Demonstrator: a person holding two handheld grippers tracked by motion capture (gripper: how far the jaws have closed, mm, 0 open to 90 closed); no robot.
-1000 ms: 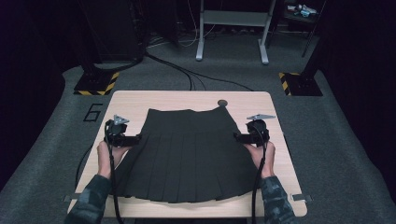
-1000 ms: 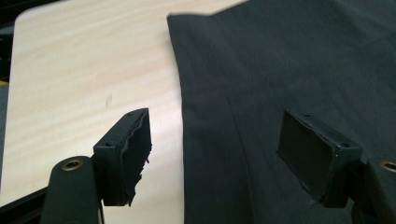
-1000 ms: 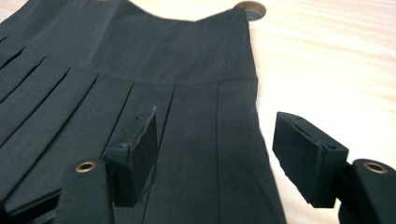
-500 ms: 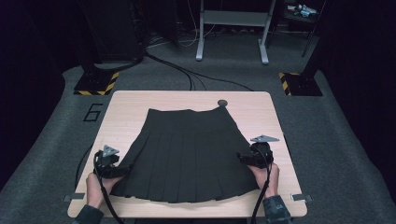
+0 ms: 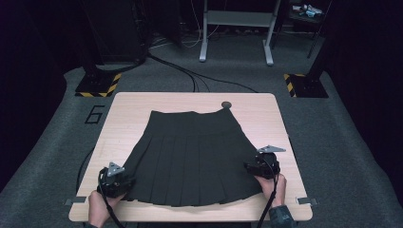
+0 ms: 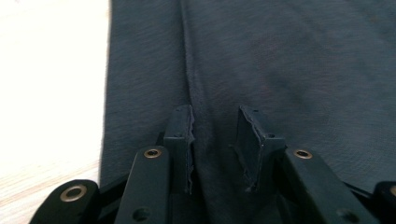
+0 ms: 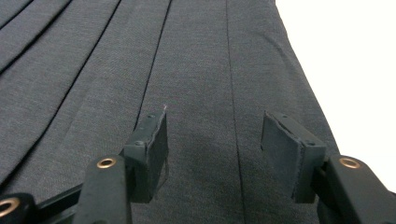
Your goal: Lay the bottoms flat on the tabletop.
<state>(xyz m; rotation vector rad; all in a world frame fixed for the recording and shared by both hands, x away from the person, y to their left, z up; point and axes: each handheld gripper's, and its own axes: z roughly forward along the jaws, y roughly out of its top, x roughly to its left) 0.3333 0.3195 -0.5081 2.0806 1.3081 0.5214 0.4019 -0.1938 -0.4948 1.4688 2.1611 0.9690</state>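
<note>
1. Left claw (image 5: pixel 124 183) now at the near-left hem corner of the black pleated skirt (image 5: pixel 190 156), down from beside the waist earlier; jaws just closing, a gap left, a ridge of cloth between them, no firm pinch visible.
2. Skirt flat in the middle of the tabletop (image 5: pixel 123 118), waistband far, hem near, unmoved.
3. Right claw (image 5: pixel 251 167) now on the skirt's right edge near the hem, likewise pulled nearer; jaws apart though just narrowing, flat cloth beneath.

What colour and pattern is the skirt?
Plain dark charcoal skirt with vertical pleats; clearest in the right gripper view.
</note>
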